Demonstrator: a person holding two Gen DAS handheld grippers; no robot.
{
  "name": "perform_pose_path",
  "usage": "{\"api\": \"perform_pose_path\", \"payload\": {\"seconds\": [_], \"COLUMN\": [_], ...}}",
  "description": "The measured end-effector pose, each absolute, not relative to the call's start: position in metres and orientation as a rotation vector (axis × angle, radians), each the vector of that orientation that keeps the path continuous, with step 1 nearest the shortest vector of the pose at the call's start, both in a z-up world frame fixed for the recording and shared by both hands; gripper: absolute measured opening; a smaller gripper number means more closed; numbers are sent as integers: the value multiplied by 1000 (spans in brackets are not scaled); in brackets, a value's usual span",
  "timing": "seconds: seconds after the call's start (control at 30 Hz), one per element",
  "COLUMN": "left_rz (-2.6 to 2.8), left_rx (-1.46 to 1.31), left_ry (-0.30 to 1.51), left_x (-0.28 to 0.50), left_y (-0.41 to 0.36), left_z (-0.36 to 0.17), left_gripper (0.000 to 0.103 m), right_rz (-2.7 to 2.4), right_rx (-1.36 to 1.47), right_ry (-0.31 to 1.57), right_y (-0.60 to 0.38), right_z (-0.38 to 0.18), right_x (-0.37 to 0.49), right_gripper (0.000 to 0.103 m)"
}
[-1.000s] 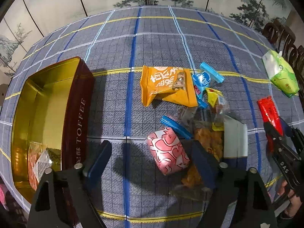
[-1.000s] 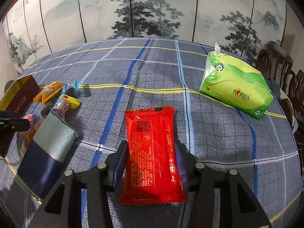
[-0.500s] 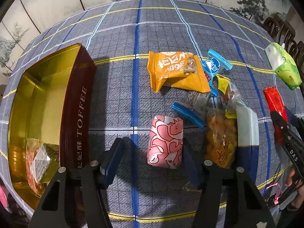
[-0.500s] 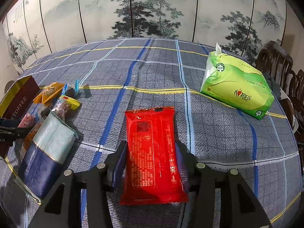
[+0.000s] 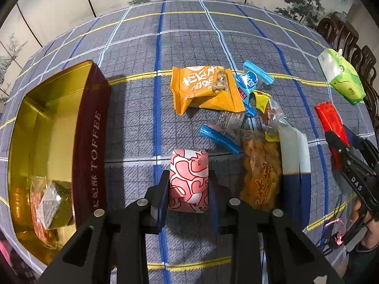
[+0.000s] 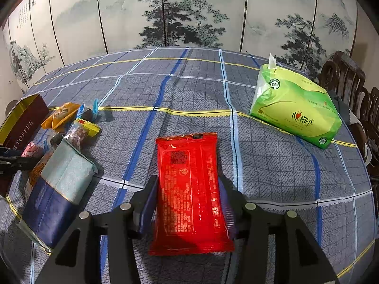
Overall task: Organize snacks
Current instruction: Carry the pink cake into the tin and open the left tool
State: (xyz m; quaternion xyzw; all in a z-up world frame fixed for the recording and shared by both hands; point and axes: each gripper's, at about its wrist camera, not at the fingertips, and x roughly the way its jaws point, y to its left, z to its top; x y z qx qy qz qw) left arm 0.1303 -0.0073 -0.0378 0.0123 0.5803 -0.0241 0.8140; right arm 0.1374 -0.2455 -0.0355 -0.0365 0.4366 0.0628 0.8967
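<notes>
Left tool: we hold it steeply nose-down over the counter, its jaws clamped on the pink pack. They have just been closing, with that pack between them, and both pads now press its long sides.

Pink pack: it lies on the counter with its far end past the fingertips, just right of the tin and left of the clear bag of orange snacks.

Tin: open, gold inside, dark red wall lettered TOFFEE. A wrapped snack already lies in its near corner.

Loose snacks: an orange pack sits beyond the pink one. Blue-ended wrappers and a yellow-ended one lie to its right. A pale and navy bag lies beside the clear bag.

Right tool: we point it down at a gentler slant. Its jaws sit either side of the red pack, hard against the pack's edges. We cannot tell whether they squeeze it or merely flank it.

Red pack: flat on the counter, lengthwise between the fingers, its far end well past their tips.

Right hand: seen from the left camera, it grips the tool's handle at the counter's near right edge.

Green tissue pack: far right on the counter, well apart from both tools.
</notes>
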Motion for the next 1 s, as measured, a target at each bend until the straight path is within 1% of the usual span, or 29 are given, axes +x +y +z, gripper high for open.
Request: {"api": "perform_pose_path", "payload": {"seconds": [0.3, 0.5, 0.73, 1.0], "left_rz": [-66, -39, 77, 213], "left_rx": [18, 21, 1, -33], "left_ry": [1187, 1129, 1092, 1117], "left_x": [113, 101, 93, 85], "left_y": [3, 26, 82, 152], "left_z": [-10, 17, 32, 20], "left_gripper": [26, 26, 26, 26], "right_rz": [130, 129, 128, 127], "right_rx": [-75, -76, -77, -80], "right_ry": [905, 905, 905, 904], "right_y": [-245, -245, -245, -245], "right_z": [-36, -36, -36, -36], "right_x": [137, 137, 138, 138], "right_gripper": [51, 51, 51, 51]}}
